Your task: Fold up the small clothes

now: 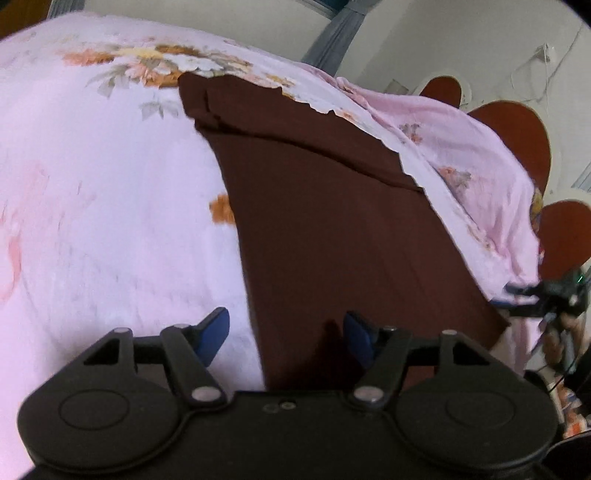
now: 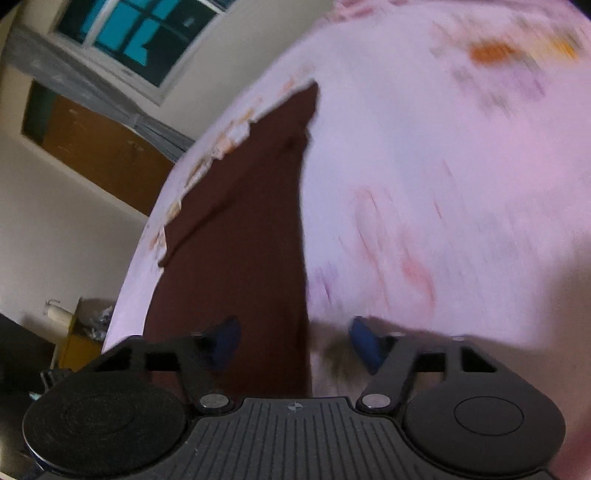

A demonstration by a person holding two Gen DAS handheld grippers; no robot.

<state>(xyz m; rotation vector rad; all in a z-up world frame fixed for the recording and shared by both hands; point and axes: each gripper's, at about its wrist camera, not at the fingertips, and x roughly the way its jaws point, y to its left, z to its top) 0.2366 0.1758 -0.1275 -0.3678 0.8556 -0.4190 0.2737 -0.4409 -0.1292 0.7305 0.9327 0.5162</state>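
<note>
A dark maroon garment (image 1: 325, 229) lies flat on a pink floral bedsheet (image 1: 92, 206), stretching away from me. My left gripper (image 1: 286, 336) is open and empty, hovering over the garment's near left edge. In the right wrist view the same garment (image 2: 243, 236) runs up the left of the sheet (image 2: 443, 184). My right gripper (image 2: 293, 341) is open and empty over the garment's near right edge. The right gripper also shows in the left wrist view (image 1: 543, 291) at the far right. The right wrist view is blurred.
A headboard with red-brown rounded panels (image 1: 517, 133) stands past the bed's right side. A window (image 2: 136, 33), a brown cabinet (image 2: 99, 147) and a cluttered yellow stand (image 2: 81, 332) lie beyond the bed's edge.
</note>
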